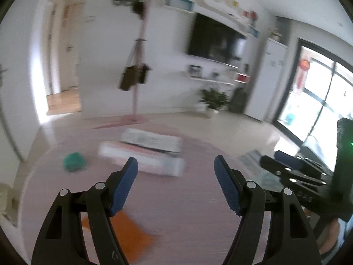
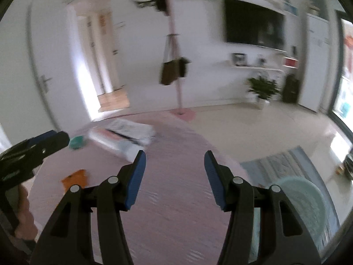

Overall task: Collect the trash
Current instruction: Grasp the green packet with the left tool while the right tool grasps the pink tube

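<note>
Overhead, both grippers, left and right, are held jaws apart; the orange scrap at the worktop's near-left edge is best approached squarely.

Crumpled wad left of stacked boxes on table; flat wrapper, possibly paper, nearer.

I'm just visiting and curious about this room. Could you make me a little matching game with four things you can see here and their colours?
Things:
1. crumpled lump on the table
2. flat wrapper near the table's edge
3. television on the wall
4. round basket beside the table

Colours:
A. black
B. pale mint
C. orange
D. dark green

Pairs: 1-D, 2-C, 3-A, 4-B
</note>
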`<state>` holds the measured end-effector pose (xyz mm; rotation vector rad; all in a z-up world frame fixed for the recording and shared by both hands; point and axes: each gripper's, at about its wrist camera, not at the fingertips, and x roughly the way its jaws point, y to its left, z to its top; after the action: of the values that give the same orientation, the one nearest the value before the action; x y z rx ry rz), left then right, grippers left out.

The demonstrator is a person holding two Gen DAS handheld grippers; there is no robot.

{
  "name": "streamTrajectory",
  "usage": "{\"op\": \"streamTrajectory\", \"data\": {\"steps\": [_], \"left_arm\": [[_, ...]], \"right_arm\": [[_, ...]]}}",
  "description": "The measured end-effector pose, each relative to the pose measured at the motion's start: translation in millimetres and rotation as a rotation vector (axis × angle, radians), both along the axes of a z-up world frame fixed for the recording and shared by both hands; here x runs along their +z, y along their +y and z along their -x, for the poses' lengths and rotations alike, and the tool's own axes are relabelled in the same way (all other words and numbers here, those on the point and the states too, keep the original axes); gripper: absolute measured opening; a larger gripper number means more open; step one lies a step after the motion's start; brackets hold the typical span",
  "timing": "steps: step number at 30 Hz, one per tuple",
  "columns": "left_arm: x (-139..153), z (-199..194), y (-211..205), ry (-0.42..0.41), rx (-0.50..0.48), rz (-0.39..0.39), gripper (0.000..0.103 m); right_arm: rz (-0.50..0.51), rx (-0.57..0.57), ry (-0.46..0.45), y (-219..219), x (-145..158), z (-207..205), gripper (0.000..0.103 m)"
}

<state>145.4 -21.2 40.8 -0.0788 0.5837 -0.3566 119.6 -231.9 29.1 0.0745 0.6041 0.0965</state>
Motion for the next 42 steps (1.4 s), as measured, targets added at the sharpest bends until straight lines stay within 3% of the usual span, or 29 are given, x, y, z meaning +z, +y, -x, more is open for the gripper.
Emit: {"op": "streamTrajectory", "data": {"steps": [5, 10, 18, 21, 24, 26, 29, 34, 40, 42], "left_arm": [[-13, -37, 69, 0.047, 0.133, -0.014, 0.07], [-38, -85, 127, 0.145, 0.206, -0.009, 0.07], [-71, -137, 152, 0.266, 0.192, 0.047, 0.08], [-84, -151, 151, 0.298, 0.225, -0.007, 0.08], [-96, -158, 147, 0.339, 0.226, -0.023, 0.071], [-99, -157, 146, 0.337, 0.234, -0.059, 0.057], [-96, -151, 146, 0.338, 0.212, -0.075, 0.051], [-93, -140, 158, 0.329, 0.211, -0.029, 0.045], [-88, -126, 162, 0.302, 0.216, -0.018, 0.045], [-87, -121, 161, 0.298, 0.215, -0.014, 0.045]], "right_arm": [[0.003, 0.13, 0.048, 52, -10, -44, 0.05], [0.045, 0.227, 0.094, 95, -29, -85, 0.036], [0.073, 0.289, 0.178, 117, -55, -130, 0.036], [0.081, 0.3, 0.19, 117, -60, -139, 0.037], [0.109, 0.315, 0.206, 123, -62, -142, 0.037], [0.077, 0.349, 0.252, 125, -63, -143, 0.039], [0.063, 0.397, 0.334, 131, -65, -141, 0.04], [0.014, 0.492, 0.413, 151, -72, -142, 0.042], [-0.03, 0.433, 0.454, 169, -96, -170, 0.046], [-0.023, 0.414, 0.423, 173, -96, -173, 0.046]]}}
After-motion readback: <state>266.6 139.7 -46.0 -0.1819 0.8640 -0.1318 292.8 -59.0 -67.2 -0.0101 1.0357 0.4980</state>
